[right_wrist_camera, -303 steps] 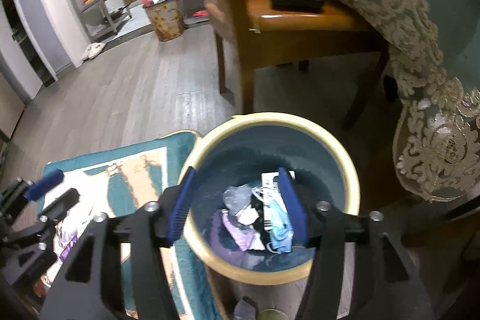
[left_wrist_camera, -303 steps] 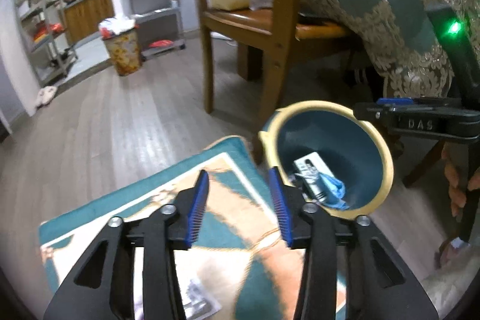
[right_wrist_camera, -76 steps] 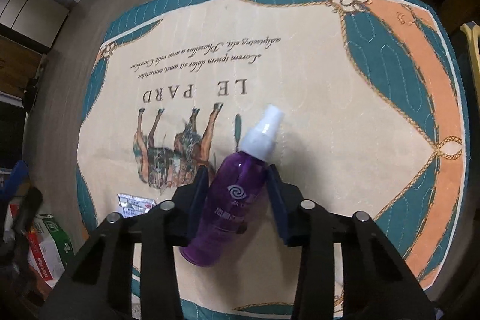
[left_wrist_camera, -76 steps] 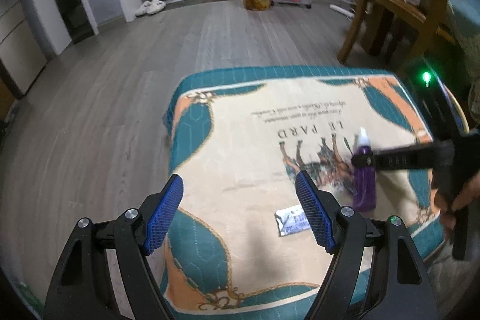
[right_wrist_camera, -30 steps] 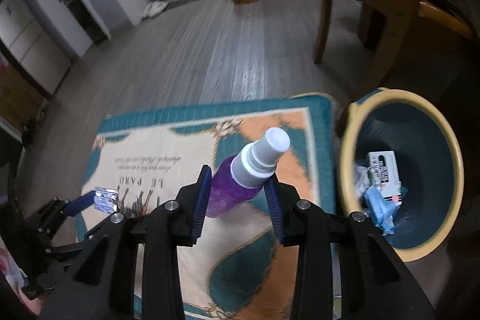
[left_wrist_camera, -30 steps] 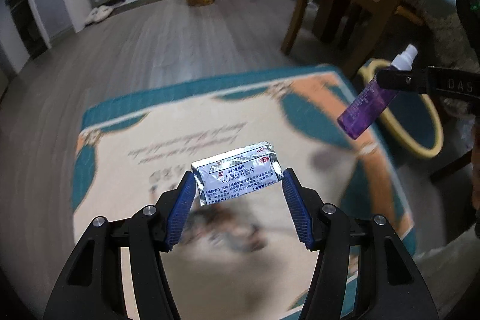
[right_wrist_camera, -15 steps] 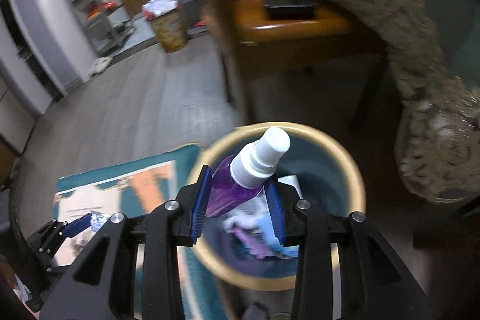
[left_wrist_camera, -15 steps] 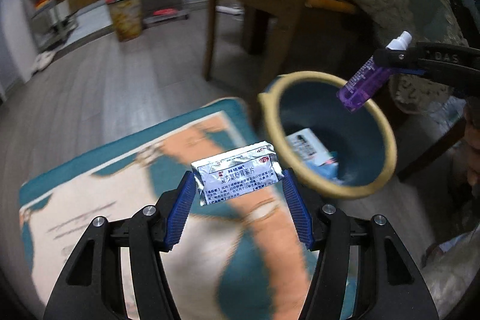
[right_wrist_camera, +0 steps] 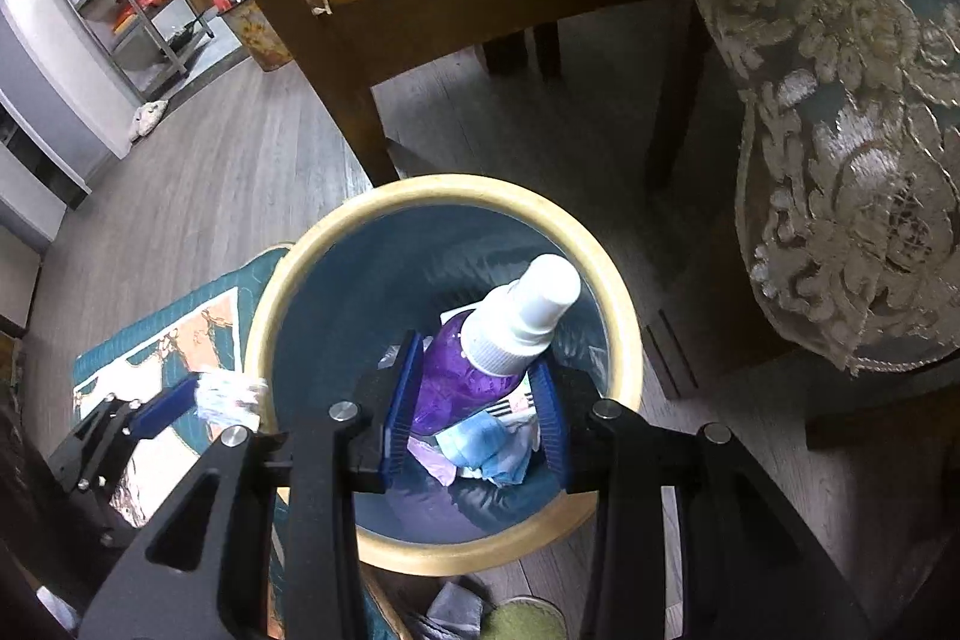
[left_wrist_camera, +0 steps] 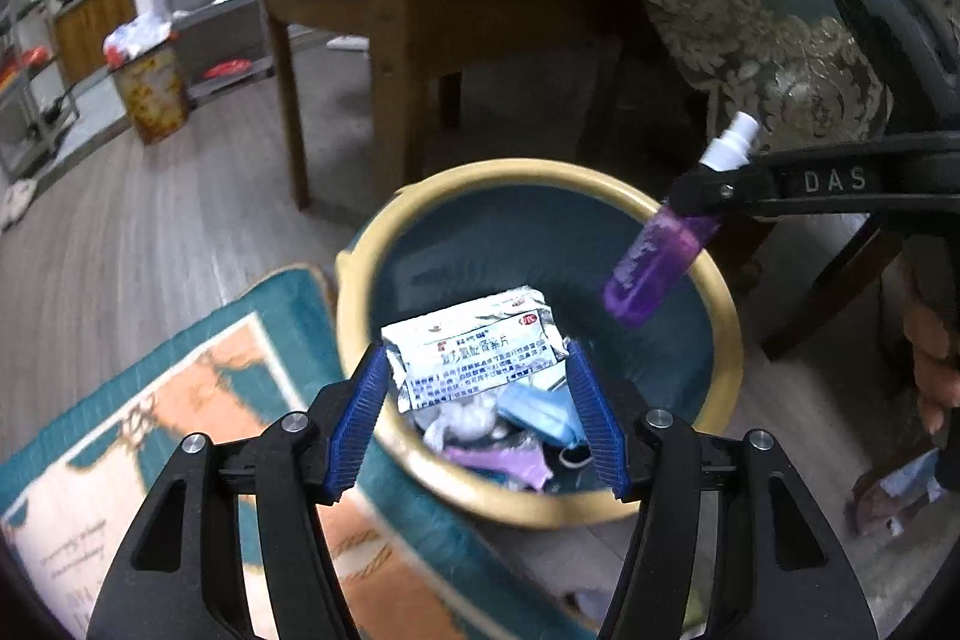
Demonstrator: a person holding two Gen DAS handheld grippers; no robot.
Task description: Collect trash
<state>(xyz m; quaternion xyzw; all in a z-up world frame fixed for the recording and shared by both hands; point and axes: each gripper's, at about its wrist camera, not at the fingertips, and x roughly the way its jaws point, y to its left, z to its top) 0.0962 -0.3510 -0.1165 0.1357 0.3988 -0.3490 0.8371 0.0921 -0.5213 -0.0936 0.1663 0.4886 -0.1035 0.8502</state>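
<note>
A round bin with a yellow rim point(left_wrist_camera: 723, 316) point(right_wrist_camera: 624, 316) and dark blue inside stands on the floor, with trash in its bottom: a blue mask point(left_wrist_camera: 543, 415), purple and white scraps. My left gripper point(left_wrist_camera: 480, 400) is shut on a silver foil packet point(left_wrist_camera: 474, 358) and holds it over the bin's near rim. My right gripper point(right_wrist_camera: 474, 394) is shut on a purple spray bottle point(right_wrist_camera: 462, 376) with a white cap, held above the bin's opening. The bottle point(left_wrist_camera: 660, 262) also hangs over the bin's right side in the left wrist view.
A teal and orange rug point(left_wrist_camera: 180, 400) lies left of the bin. A wooden chair point(left_wrist_camera: 384, 16) stands right behind the bin. A lace-edged tablecloth point(right_wrist_camera: 840, 100) hangs at right. A small patterned bin point(left_wrist_camera: 150, 94) and metal shelves are far back left.
Both grippers have moved from the rug to the bin. The packet now hangs over the bin's rim and the bottle sits lower over its opening.
</note>
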